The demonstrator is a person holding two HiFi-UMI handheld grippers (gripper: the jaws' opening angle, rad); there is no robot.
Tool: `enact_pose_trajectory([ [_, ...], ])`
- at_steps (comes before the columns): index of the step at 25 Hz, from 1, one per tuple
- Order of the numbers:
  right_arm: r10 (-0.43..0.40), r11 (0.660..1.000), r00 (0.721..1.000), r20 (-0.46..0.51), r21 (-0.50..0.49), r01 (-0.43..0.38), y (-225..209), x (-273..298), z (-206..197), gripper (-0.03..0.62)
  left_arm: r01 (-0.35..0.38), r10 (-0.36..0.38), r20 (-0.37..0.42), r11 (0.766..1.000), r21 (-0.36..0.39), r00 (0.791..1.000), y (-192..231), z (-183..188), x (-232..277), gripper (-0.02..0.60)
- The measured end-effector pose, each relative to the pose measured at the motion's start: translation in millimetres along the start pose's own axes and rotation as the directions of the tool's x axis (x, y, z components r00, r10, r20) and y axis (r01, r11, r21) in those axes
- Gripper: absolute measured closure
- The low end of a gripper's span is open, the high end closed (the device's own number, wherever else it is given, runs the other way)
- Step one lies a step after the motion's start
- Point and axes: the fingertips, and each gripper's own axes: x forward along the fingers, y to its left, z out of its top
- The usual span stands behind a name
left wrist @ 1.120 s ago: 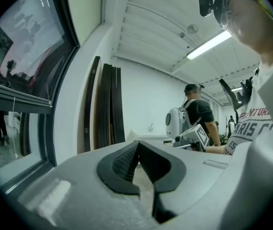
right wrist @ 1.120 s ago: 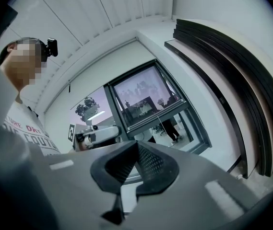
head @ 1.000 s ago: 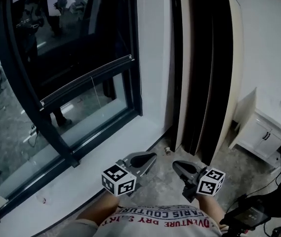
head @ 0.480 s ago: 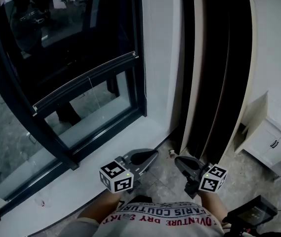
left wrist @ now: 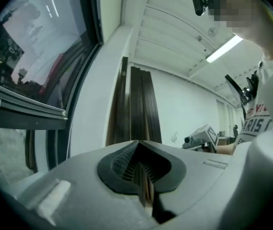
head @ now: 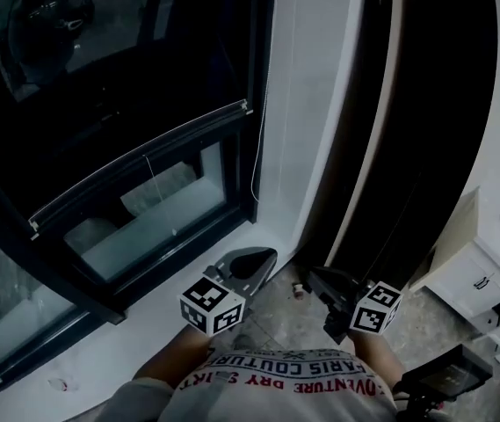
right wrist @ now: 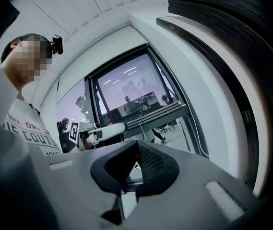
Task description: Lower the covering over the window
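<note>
The covering (head: 100, 77) was dark, nearly black, and its bottom rail (head: 144, 159) carried a pale silvery line. The window frame (head: 265, 77) was black. The wall column (head: 307, 104) to its right and the near sill (head: 135, 328) were white. Farther right, the leaning panels (head: 425, 148) were dark brown with cream edges.

The left gripper (head: 263, 256) and right gripper (head: 317, 276) were grey with black pads (head: 251, 260). Their cubes (head: 212, 307) were white with black square markers. The shirt (head: 276, 392) was white with red lettering, and the floor (head: 276, 316) was mottled grey.

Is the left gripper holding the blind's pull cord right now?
No: the left gripper has its jaws together with nothing between them, and the cord hangs apart beside the window frame.
</note>
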Motion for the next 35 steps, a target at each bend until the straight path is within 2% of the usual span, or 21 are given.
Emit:
enact_pose_trajectory([
  [3,-0.001,1.000,1.000,0.011,-0.004,0.002,-27,40,23,0.589,-0.007,0.007,0.016,0.999,-0.036,1.000,47,15,14,0.578],
  [7,-0.006,1.000,1.000,0.015,-0.013,0.006,-58,88,42,0.588,0.072,-0.072,0.027,0.997,-0.003,0.997,88,33,29,0.580],
  [11,0.035,0.999,0.999,0.036,-0.029,-0.034,-70,126,57,0.588,0.147,-0.146,-0.031,0.988,0.047,0.989,116,37,40,0.580],
  [15,0.030,0.999,0.998,0.052,-0.037,-0.028,-90,151,64,0.588,0.161,-0.149,-0.092,0.977,0.142,0.985,139,33,54,0.580],
  [18,0.031,0.999,0.998,0.056,-0.014,-0.030,-109,164,66,0.588,0.173,-0.160,-0.110,0.977,0.122,0.981,154,28,69,0.580],
  [24,0.032,0.998,0.999,0.026,-0.059,-0.031,-113,173,66,0.589,0.134,-0.126,-0.063,0.982,0.134,0.990,165,35,68,0.580],
  [28,0.029,0.997,0.999,0.019,-0.070,-0.028,-134,187,73,0.589,0.082,-0.081,-0.009,0.995,0.057,0.997,194,42,77,0.580],
  [31,0.036,0.998,0.999,0.003,-0.061,-0.035,-165,206,79,0.588,0.059,-0.057,-0.029,0.998,0.037,0.998,217,38,95,0.580],
  [35,0.032,0.998,0.999,-0.012,-0.058,-0.032,-193,233,83,0.556,0.061,-0.058,-0.072,0.997,0.037,0.996,230,27,106,0.578],
])
